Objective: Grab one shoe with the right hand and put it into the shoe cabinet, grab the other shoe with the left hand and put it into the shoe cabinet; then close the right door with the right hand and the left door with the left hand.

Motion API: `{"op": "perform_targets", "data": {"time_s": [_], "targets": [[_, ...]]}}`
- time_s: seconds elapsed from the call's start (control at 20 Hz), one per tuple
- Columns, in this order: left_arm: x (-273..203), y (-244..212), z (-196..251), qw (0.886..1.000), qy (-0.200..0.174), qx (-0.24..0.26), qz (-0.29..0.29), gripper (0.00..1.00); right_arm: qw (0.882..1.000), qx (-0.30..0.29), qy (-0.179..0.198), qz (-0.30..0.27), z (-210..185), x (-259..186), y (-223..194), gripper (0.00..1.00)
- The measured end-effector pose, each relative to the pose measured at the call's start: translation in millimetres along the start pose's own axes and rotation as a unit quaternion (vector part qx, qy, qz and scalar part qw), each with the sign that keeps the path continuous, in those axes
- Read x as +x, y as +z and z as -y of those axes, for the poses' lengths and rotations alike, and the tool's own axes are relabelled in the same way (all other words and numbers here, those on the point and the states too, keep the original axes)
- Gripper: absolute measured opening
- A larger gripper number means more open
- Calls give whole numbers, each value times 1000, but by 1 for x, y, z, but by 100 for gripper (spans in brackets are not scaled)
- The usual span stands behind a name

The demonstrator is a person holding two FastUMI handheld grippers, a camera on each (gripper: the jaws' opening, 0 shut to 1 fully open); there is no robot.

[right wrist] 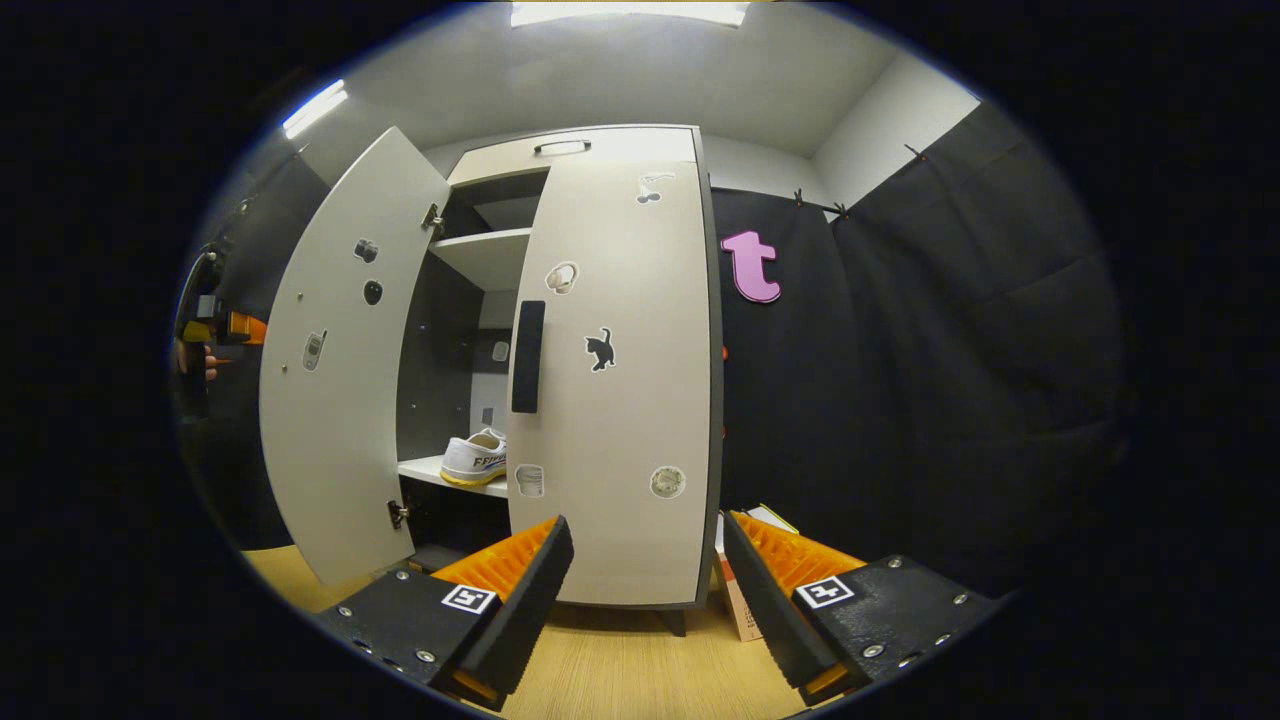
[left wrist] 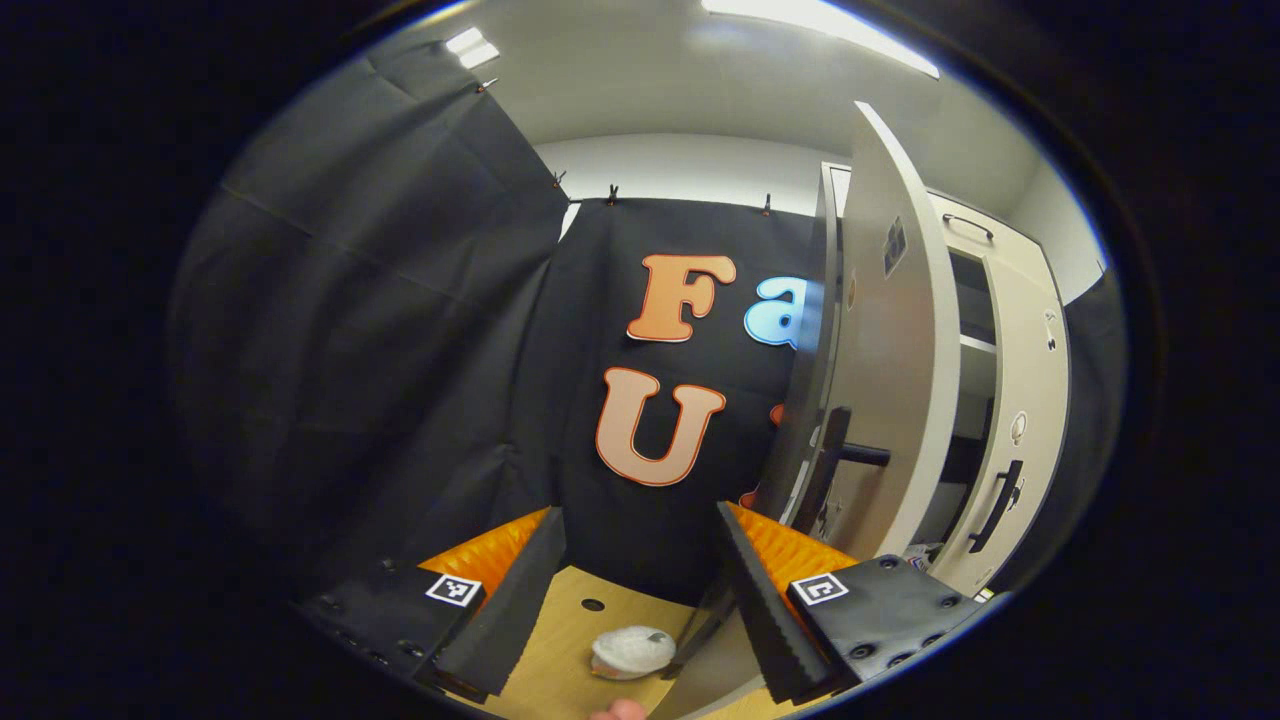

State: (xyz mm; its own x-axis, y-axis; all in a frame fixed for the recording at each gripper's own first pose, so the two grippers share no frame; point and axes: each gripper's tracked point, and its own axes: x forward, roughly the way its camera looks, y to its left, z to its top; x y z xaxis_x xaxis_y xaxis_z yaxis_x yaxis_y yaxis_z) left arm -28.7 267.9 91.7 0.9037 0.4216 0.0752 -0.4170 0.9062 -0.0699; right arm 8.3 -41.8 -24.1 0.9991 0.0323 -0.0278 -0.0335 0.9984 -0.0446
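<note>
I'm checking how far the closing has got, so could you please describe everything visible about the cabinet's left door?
The left door is a tall, pale, smooth panel that looks like laminated board, hinged to the shoe cabinet at two metal hinges. It stands swung wide open, its inner face carrying a few small stickers. The left gripper view shows its outer side and dark bar handle. Neither gripper touches it. Behind it, a white shoe sits on a shelf.

Lit evenly from ceiling strip lights (left wrist: 820, 30), glaring white at the top. Dim inside the shoe cabinet (right wrist: 460, 330), shadowed on far shelves. Sharp at centre; bent and darkened toward left and right edges.
</note>
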Motion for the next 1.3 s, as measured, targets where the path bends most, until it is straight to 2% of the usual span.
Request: {"op": "perform_targets", "data": {"time_s": [0.1,0.25,0.65,0.75,0.8,0.85,1.05,1.1,1.15,1.3], "targets": [[3,-4,6,1000,-9,13,-3,99,1000,-1,-3,-4,2,0,-1,93],[3,5,11,999,-14,34,12,96,1000,0,-9,-5,5,-1,0,93],[-1,3,36,999,-43,22,8,95,1000,5,-4,1,3,-1,9,93],[-2,-1,50,998,-63,8,2,95,1000,7,-1,0,2,0,9,93],[-3,-3,59,997,-77,4,-1,91,1000,6,-1,-1,2,0,9,93],[-6,-4,67,996,-88,1,-3,94,1000,6,-1,-1,2,0,9,93],[-14,-13,105,991,-134,-6,-17,94,1000,9,-7,-3,6,-4,8,93],[-15,-16,115,989,-147,-11,-22,90,1000,9,-9,-5,8,-4,8,93],[-14,-19,126,986,-161,-16,-28,94,1000,8,-12,-6,10,-5,7,93],[-15,-26,155,980,-194,-26,-34,94,1000,8,-25,-6,18,0,3,93]]}}
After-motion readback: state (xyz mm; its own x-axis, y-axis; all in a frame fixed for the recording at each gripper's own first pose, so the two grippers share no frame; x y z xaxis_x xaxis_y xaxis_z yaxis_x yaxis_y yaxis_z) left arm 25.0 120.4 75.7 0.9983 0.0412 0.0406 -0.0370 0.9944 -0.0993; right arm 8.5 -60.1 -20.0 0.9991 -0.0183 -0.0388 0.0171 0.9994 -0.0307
